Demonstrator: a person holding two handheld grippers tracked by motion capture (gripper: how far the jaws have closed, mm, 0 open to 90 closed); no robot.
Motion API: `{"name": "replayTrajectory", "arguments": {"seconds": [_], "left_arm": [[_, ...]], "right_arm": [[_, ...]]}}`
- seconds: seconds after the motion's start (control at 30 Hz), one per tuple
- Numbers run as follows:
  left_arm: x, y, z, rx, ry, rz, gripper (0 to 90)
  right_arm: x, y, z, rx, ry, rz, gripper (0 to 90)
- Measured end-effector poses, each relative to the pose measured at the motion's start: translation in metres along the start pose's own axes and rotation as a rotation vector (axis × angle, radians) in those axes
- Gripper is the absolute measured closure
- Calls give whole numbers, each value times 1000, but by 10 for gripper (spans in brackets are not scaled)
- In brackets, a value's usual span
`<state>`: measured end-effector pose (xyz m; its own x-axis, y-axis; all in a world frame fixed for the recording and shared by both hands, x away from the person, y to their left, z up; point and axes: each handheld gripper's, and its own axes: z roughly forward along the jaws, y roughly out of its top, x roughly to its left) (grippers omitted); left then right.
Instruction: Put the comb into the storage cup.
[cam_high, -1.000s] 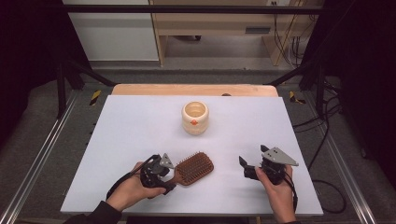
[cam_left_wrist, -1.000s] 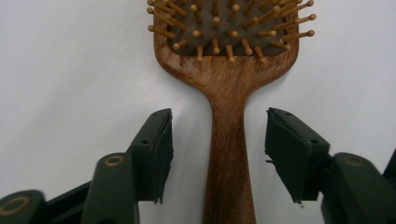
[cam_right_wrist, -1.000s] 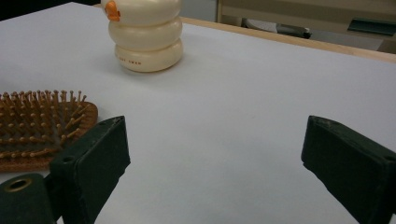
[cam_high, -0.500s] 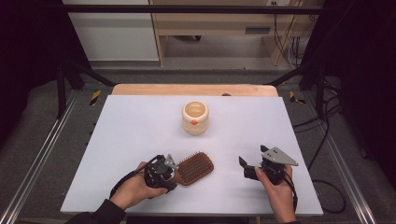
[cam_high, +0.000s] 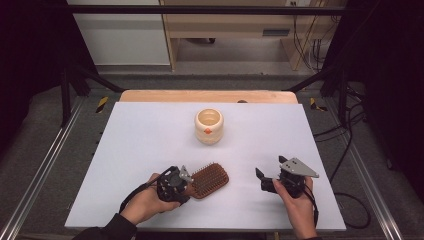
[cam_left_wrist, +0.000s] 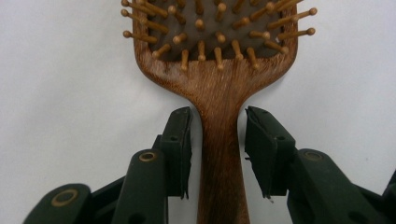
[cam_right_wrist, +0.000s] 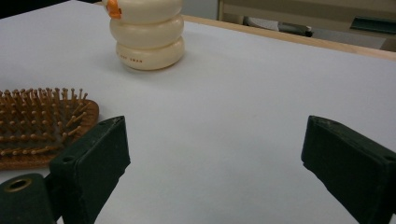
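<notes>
A wooden paddle hairbrush lies bristles up near the table's front edge, its handle toward the person's left hand. In the left gripper view the brush handle runs straight between the jaws of my left gripper, which have just been closing. One pad sits almost against the wood and a thin gap shows at the other. In the high view my left gripper sits at the brush's handle end. My right gripper stands open to the right with nothing between its jaws, and it faces the brush head.
A cream ribbed cup with an orange mark stands upright at the middle of the white table, also seen as the cup beyond the brush. A wooden strip edges the far side. Metal rails run along both sides.
The left hand has edged right toward the brush, bringing its gripper closer onto the handle end. The right hand, brush and cup have stayed put.
</notes>
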<state>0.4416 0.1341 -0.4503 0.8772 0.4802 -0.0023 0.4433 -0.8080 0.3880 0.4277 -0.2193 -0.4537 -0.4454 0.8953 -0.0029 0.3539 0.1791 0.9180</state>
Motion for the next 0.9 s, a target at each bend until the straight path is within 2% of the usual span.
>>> {"name": "replayTrajectory", "arguments": {"seconds": [0.23,0.4,0.57,0.9], "left_arm": [[-2,3,2,4,12,5,611],[-4,2,2,-4,24,-13,624],[-9,4,2,11,38,-3,704],[-8,5,2,19,28,-17,727]], "right_arm": [[0,0,0,0,2,1,79],[0,0,0,-1,1,1,79],[1,1,-1,-3,0,1,79],[0,1,-1,-7,6,-1,79]]}}
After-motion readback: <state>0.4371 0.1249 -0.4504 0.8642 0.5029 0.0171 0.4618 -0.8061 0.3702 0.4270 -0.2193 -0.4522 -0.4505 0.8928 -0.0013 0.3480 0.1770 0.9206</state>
